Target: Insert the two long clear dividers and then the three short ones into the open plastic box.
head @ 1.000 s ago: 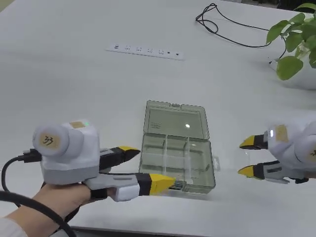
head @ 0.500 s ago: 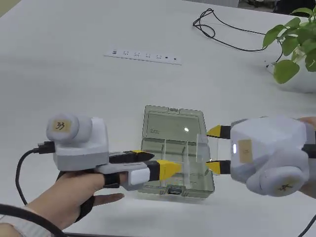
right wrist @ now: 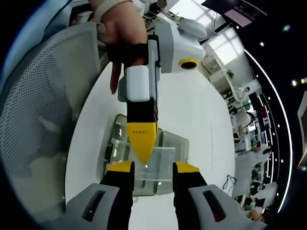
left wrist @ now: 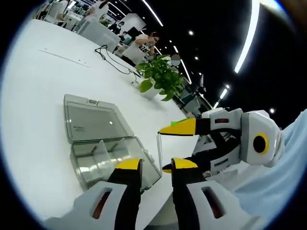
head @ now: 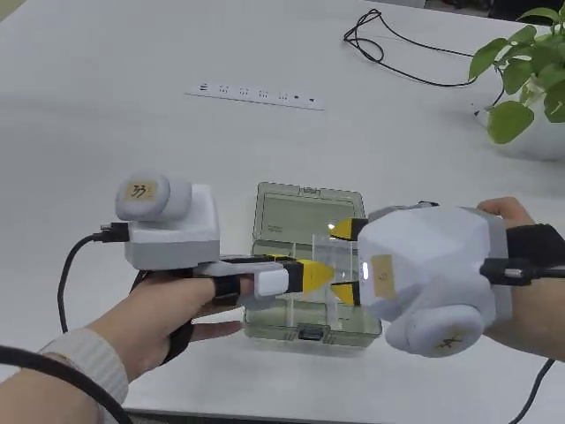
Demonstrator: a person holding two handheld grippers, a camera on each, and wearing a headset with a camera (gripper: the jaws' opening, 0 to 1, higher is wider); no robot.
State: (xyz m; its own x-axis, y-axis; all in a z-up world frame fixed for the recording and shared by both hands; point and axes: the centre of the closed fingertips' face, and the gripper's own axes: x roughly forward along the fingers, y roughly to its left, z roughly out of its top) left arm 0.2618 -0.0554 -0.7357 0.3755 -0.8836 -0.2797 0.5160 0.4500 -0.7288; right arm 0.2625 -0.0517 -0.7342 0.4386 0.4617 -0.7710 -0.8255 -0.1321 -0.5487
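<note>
So the right hand-held gripper (head: 346,261), just right of centre in the head view, has its jaws spread fairly wide and is pinching a thin clear plastic divider (right wrist: 160,164) across its width. It holds it above the open grey-green see-through plastic box (head: 274,329), which sits at lower centre on the white worktop (head: 177,141). The left hand-held gripper (head: 300,267) comes in from the left with only a narrow gap between its jaws and nothing clamped as far as I can see. One yellow tip is right by the divider, can't tell if it touches. Biggest risk imo: that sheet looks slick and is only gripped by its edges, so a nudge from the left tip could twist it or pop it out, and then it drops flat into a compartment. The box already has some partitions standing in it (can't count them), so coming down crooked could miss the slots, jam, or knock one loose. Also nothing pins the box, so pushing hard may just scoot it.
</note>
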